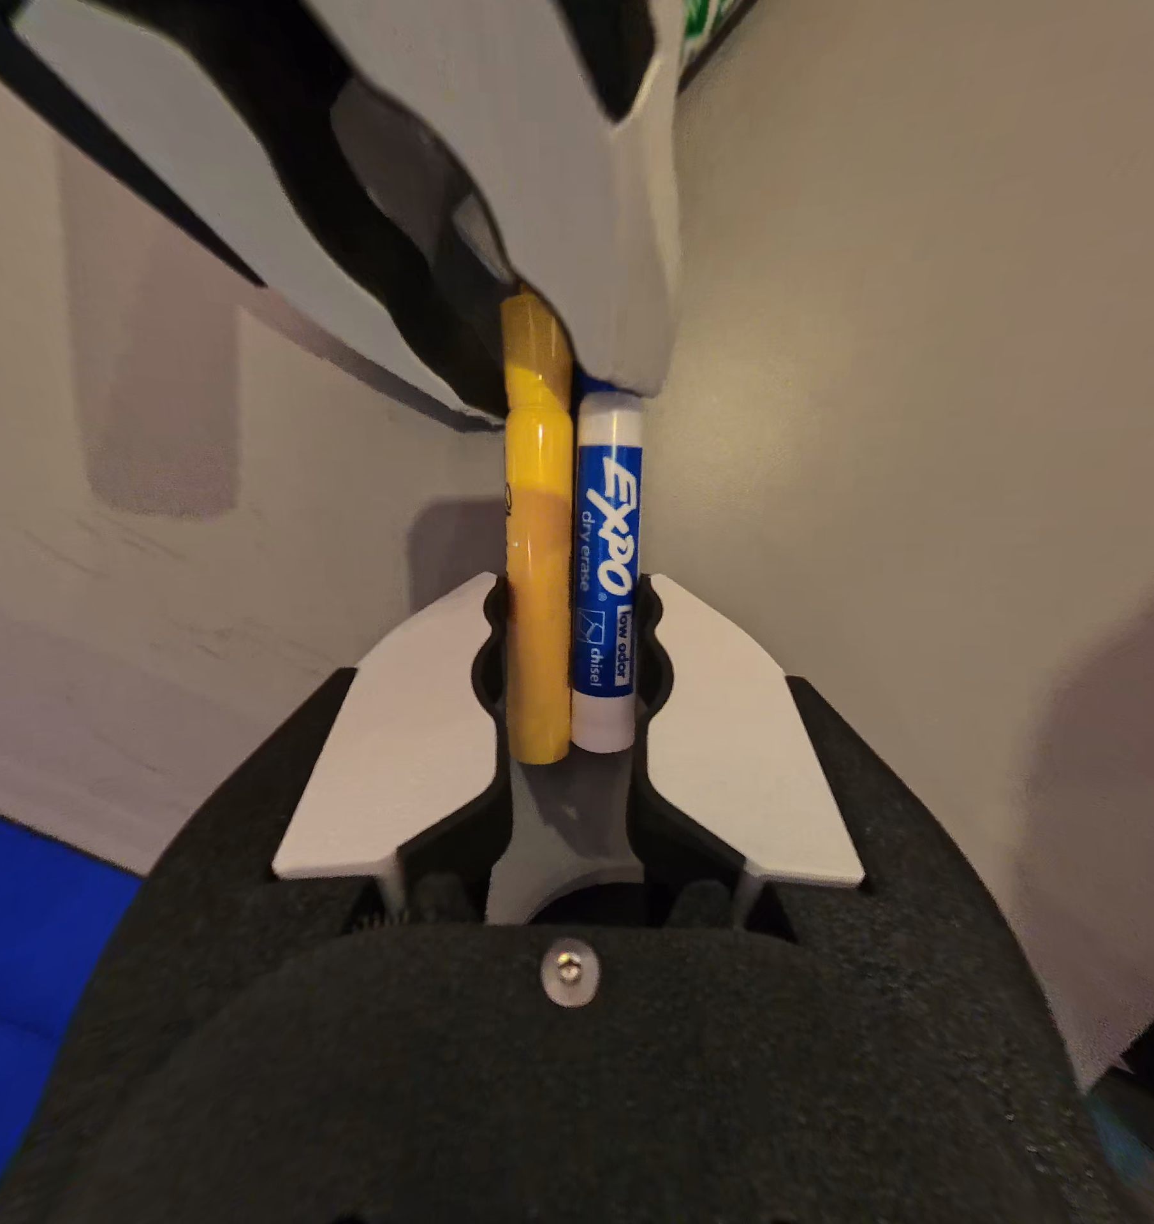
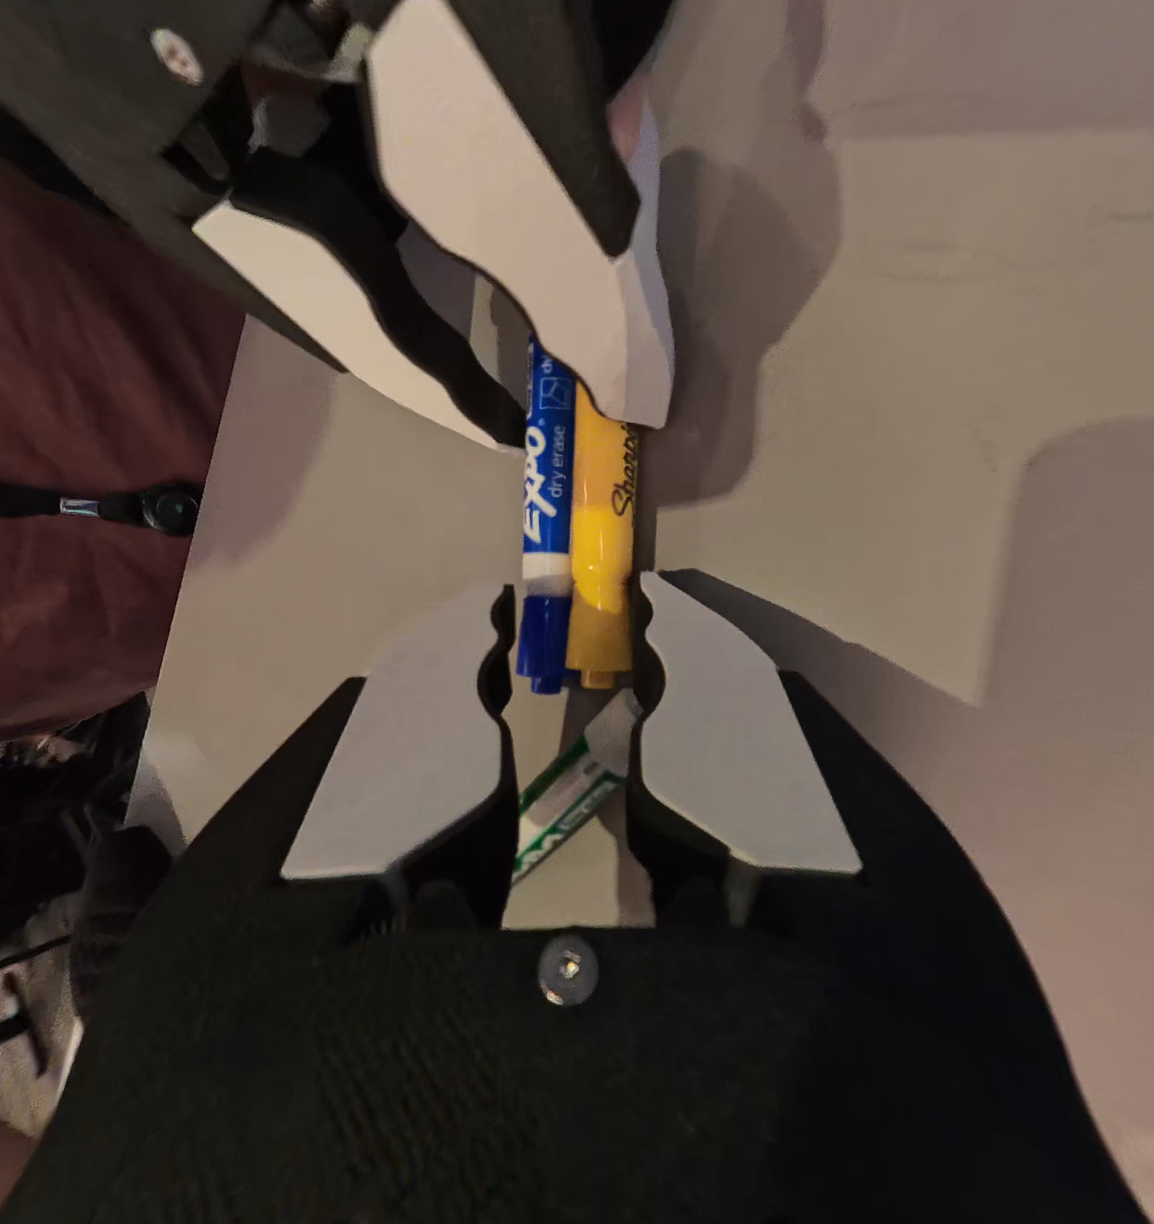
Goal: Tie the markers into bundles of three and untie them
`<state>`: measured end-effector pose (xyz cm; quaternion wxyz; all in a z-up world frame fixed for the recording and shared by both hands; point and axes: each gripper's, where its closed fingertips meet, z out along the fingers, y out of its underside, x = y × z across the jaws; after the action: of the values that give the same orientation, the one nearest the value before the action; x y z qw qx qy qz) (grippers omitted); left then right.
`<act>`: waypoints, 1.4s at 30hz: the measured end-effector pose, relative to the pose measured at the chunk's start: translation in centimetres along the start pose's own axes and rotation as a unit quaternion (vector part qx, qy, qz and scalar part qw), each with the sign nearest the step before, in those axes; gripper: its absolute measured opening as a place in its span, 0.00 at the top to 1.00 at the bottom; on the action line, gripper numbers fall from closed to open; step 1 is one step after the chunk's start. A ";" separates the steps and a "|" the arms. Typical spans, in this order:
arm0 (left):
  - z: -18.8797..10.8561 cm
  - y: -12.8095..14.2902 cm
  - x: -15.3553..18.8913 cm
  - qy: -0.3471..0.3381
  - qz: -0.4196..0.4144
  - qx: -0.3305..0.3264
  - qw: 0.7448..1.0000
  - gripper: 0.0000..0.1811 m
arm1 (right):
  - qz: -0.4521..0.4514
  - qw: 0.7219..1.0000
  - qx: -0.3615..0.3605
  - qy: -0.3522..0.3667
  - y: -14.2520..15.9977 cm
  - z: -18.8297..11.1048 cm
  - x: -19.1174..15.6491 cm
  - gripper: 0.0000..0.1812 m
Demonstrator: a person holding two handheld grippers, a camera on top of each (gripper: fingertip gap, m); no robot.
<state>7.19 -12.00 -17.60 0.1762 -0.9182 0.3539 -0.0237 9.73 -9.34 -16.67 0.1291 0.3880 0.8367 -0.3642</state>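
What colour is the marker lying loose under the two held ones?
Green and white, clearest in the right wrist view.

From my left wrist view, the far ends of the yellow marker [image 1: 538, 530] and the blue marker [image 1: 606, 576] vanish behind the right gripper [image 1: 548, 371], so I can't see their caps there. In my right wrist view, their other ends go under the left gripper [image 2: 561, 397]. The green marker [image 2: 564, 805] shows only as a strip between my fingers [image 2: 402, 742]; both its ends are covered, and it's blurred. A green scrap at the left view's top edge is cut off. I can't tell whether any tie binds the markers.
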 end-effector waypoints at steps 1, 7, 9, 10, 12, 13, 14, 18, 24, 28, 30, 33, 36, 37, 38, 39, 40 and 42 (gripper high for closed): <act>0.0 0.0 0.0 -0.011 0.005 0.002 1.000 0.79 | 0.005 1.000 -0.010 -0.007 0.0 0.1 0.0 0.82; -0.2 -0.1 0.2 -0.049 0.000 0.021 0.999 0.79 | 0.037 0.998 -0.034 -0.045 0.0 0.3 -0.3 0.83; -0.2 -0.2 0.3 -0.053 -0.003 0.021 0.998 0.79 | 0.043 0.997 -0.044 -0.052 0.0 0.4 -0.5 0.82; -0.2 -0.2 0.3 -0.057 -0.002 0.019 0.998 0.79 | 0.040 0.996 -0.052 -0.054 0.0 0.4 -0.7 0.82; -0.2 -0.3 0.3 -0.070 0.007 0.017 0.997 0.79 | 0.025 0.996 -0.069 -0.050 0.1 0.5 -0.9 0.81; -0.3 -0.3 0.3 -0.078 0.011 0.015 0.997 0.79 | 0.017 0.996 -0.076 -0.045 0.2 0.6 -1.0 0.81; -0.3 -0.3 0.3 -0.085 0.015 0.013 0.996 0.79 | 0.013 0.996 -0.081 -0.041 0.2 0.6 -1.1 0.80; -0.4 -0.4 0.3 -0.099 0.021 0.009 0.995 0.79 | 0.027 0.996 -0.078 -0.046 0.1 0.7 -1.1 0.83; -0.3 -0.3 0.2 -0.089 0.006 0.018 0.996 0.77 | 0.098 0.989 -0.049 -0.098 -0.3 1.0 -1.2 0.87; -0.3 -0.6 0.3 -0.098 0.020 0.014 0.995 0.77 | 0.116 0.981 -0.065 -0.142 -0.4 1.7 -2.3 0.86; -0.3 -0.6 0.3 -0.097 0.022 0.009 0.995 0.78 | 0.106 0.983 -0.075 -0.131 -0.3 1.8 -2.3 0.87; -0.3 -0.5 0.3 -0.090 0.010 0.018 0.996 0.77 | 0.109 0.985 -0.077 -0.110 -0.2 1.8 -2.4 0.85; -0.3 -0.5 0.3 -0.091 0.001 0.024 0.996 0.77 | 0.110 0.987 -0.088 -0.072 -0.2 1.9 -2.3 0.86; -0.4 -0.5 0.2 -0.095 0.002 0.026 0.995 0.77 | 0.100 0.989 -0.093 -0.055 -0.1 2.0 -2.3 0.86; -0.4 -0.5 0.2 -0.094 0.000 0.025 0.995 0.77 | 0.096 0.990 -0.099 -0.040 -0.1 2.0 -2.3 0.86; -0.4 -0.5 0.3 -0.093 -0.005 0.024 0.995 0.77 | 0.089 0.990 -0.105 -0.025 -0.1 2.1 -2.3 0.86; -0.4 -0.5 0.3 -0.092 -0.009 0.024 0.995 0.76 | 0.076 0.991 -0.106 -0.011 -0.1 2.2 -2.4 0.86; -0.4 -0.6 0.2 -0.104 -0.014 0.030 0.994 0.75 | 0.071 0.991 -0.109 0.012 -0.1 2.2 -2.3 0.86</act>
<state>7.70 -11.81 -17.05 0.2392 -0.9149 0.3200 0.0585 11.06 -12.25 -17.05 0.1864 0.4344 0.8430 -0.2566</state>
